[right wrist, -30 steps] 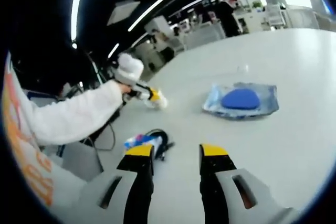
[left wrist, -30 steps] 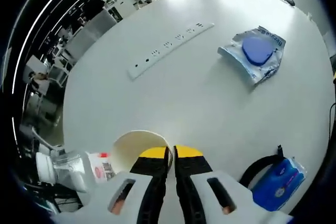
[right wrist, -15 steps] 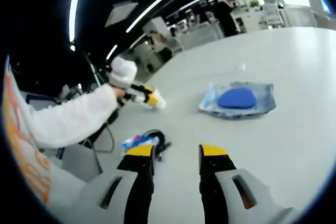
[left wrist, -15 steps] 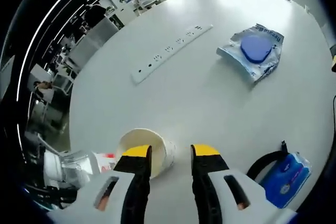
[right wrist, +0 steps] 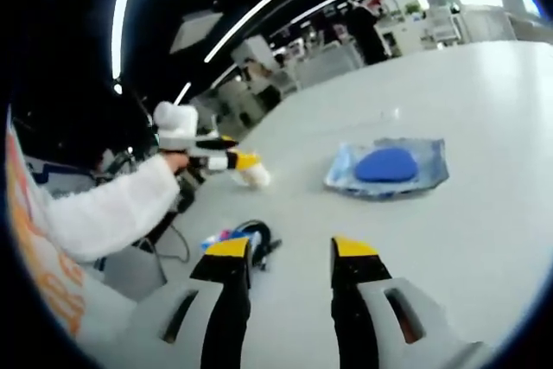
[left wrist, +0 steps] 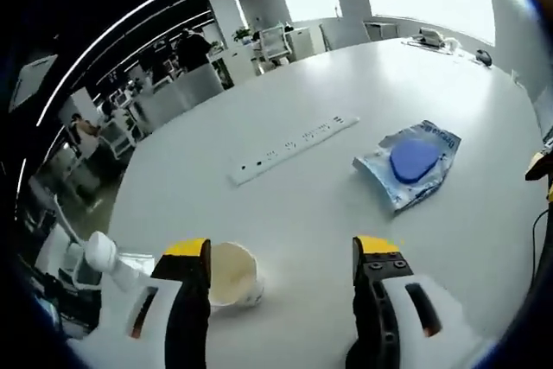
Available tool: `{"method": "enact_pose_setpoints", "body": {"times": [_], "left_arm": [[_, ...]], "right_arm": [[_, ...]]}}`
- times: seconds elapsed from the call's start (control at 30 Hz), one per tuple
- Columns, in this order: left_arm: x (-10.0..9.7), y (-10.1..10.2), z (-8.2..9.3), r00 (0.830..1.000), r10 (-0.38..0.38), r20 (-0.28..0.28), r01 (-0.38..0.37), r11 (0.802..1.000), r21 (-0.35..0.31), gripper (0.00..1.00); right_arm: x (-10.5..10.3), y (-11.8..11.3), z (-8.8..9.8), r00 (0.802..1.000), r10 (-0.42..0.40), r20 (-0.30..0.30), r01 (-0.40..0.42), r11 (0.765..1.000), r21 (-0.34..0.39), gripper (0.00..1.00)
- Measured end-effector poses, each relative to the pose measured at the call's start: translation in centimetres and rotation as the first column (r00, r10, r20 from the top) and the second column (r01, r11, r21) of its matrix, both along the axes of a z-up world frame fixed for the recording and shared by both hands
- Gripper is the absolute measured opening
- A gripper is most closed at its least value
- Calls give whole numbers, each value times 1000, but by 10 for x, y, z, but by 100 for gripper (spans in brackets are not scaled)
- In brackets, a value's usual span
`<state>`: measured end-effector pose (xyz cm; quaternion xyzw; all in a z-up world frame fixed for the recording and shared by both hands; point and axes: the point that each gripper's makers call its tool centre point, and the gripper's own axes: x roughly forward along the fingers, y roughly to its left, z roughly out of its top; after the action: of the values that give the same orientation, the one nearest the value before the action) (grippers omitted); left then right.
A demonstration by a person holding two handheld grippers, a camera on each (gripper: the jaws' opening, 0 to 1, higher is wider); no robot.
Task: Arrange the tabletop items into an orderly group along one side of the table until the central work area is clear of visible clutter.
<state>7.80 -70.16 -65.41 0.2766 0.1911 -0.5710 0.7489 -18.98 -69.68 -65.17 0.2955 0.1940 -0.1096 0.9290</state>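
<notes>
A cream paper cup (left wrist: 229, 274) rests on the white table (left wrist: 302, 205), its mouth toward the camera, just inside my left gripper's left jaw. My left gripper (left wrist: 281, 252) hovers above it, wide open and holding nothing. A blue pad in a clear packet (left wrist: 410, 162) lies farther off to the right. In the right gripper view, my right gripper (right wrist: 289, 250) is open and empty over the table, with the packet (right wrist: 386, 166) ahead of it. The left gripper (right wrist: 244, 162), held by a white-sleeved arm, hangs just above the cup (right wrist: 257, 179).
A long white power strip (left wrist: 294, 140) lies across the table's middle. A clear bottle with a white cap (left wrist: 99, 252) stands by the near left edge. A blue pouch with a black strap (right wrist: 242, 235) sits near the table edge, left of my right gripper.
My left gripper was shut on the cup's rim, then opened and let it go. It has since lifted and spread wide. The right gripper has barely moved.
</notes>
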Motion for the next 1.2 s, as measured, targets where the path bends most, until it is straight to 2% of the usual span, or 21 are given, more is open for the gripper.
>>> {"method": "enact_pose_setpoints", "body": {"times": [0.03, 0.13, 0.3, 0.5, 0.6, 0.77, 1.2], "left_arm": [[-3, 0, 4, 1000, 7, -11, -7, 999, -32, 72], [-12, 6, 7, 998, 26, -63, -29, 998, -63, 77], [-18, 20, 9, 995, 49, -88, -55, 996, -66, 85], [-25, 42, 11, 992, 84, -98, -90, 994, -63, 86], [-26, 47, 9, 990, 89, -107, -95, 994, -50, 86], [-27, 52, 13, 992, 93, -91, -97, 994, -42, 84], [-32, 55, 8, 989, 102, -106, -105, 994, -17, 82]], "right_arm": [[-1, 0, 0, 1000, -3, 3, 3, 1000, -2, 36], [-3, -3, 2, 1000, -15, 14, 15, 1000, -7, 39], [-10, -10, 2, 999, -36, 13, 36, 999, -17, 44], [-28, -23, 3, 995, -96, 23, 96, 995, -26, 44], [-38, -26, 0, 993, -116, 15, 116, 993, -27, 44], [-46, -31, 0, 989, -144, 23, 144, 989, -26, 44], [-41, -28, -2, 992, -128, 21, 128, 992, -15, 43]]}}
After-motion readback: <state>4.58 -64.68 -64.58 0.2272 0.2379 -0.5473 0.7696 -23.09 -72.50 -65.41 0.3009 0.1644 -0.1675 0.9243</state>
